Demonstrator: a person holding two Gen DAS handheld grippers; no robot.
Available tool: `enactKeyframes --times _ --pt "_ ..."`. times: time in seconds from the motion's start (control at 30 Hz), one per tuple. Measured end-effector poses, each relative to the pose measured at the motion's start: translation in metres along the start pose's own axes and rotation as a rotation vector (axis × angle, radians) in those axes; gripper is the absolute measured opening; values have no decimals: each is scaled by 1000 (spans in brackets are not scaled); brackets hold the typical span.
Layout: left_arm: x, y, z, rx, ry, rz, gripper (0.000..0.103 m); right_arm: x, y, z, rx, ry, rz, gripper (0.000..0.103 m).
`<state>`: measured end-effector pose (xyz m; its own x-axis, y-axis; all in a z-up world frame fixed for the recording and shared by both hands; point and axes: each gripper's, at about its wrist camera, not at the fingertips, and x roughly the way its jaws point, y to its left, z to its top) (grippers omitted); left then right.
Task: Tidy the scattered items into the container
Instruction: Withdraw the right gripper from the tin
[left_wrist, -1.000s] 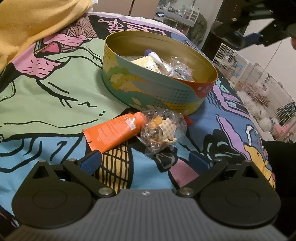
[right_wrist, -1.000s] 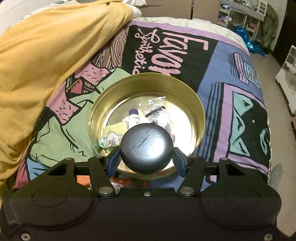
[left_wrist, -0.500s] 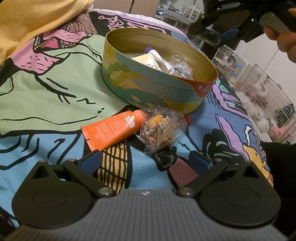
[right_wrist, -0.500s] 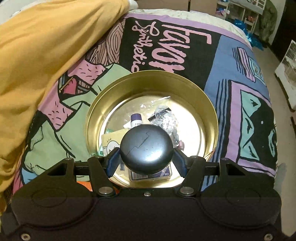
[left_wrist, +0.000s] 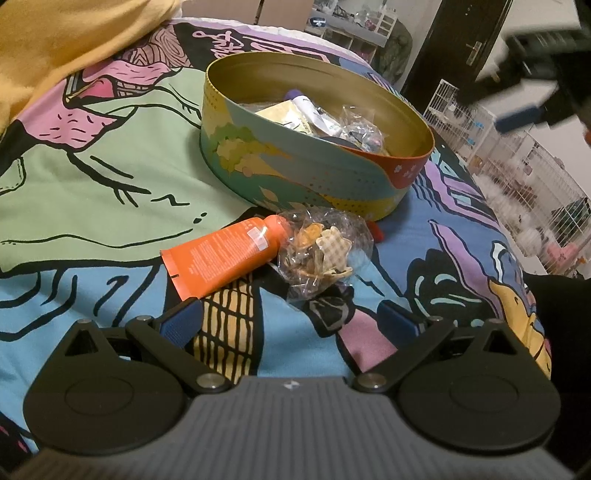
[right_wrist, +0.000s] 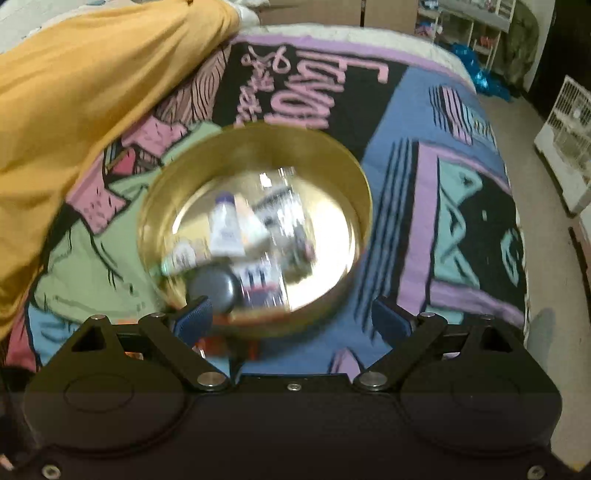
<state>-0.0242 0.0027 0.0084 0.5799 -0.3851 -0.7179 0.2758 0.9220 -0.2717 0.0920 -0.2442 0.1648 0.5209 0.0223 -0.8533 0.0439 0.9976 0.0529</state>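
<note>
A round patterned tin (left_wrist: 332, 181) with a gold inside (right_wrist: 258, 133) stands on the bed and holds several small items. A dark round case (right_wrist: 214, 286) lies in the tin by its near wall, free of my right gripper (right_wrist: 291, 317). That gripper hangs over the tin's near edge, its jaws opening, with nothing between them; this view is blurred. Before the tin lie an orange tube (left_wrist: 225, 258) and a clear bag of trinkets (left_wrist: 325, 251). My left gripper (left_wrist: 290, 323) stands open just short of them, touching neither.
A yellow blanket (right_wrist: 74, 92) is heaped at the back left of the colourful bedspread (left_wrist: 92, 177). A small red thing (left_wrist: 377, 230) pokes out by the tin's base. White wire cages (left_wrist: 517, 177) stand on the floor beyond the bed's right edge.
My right gripper has opened and let go of the dark round case, which now lies in the tin. The gripper shifted over the tin; the left gripper kept still.
</note>
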Motion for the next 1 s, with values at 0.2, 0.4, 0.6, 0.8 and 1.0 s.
enactKeyframes --times 0.2,0.4,0.6,0.8,1.0 --pt "1 -2 -1 17 7 14 103 1 -21 -43 33 13 -13 93" --pt "2 -4 -1 35 11 21 103 7 -32 -70 25 -1 -33 93" --pt "0 -7 -2 50 6 10 103 14 -42 -91 38 -16 -33 93" --pt "-4 -11 -2 65 -12 -11 103 23 -54 -104 54 -31 -15 93" --pt "-6 -15 -2 77 -14 -18 103 37 -60 -116 51 -26 -17 93"
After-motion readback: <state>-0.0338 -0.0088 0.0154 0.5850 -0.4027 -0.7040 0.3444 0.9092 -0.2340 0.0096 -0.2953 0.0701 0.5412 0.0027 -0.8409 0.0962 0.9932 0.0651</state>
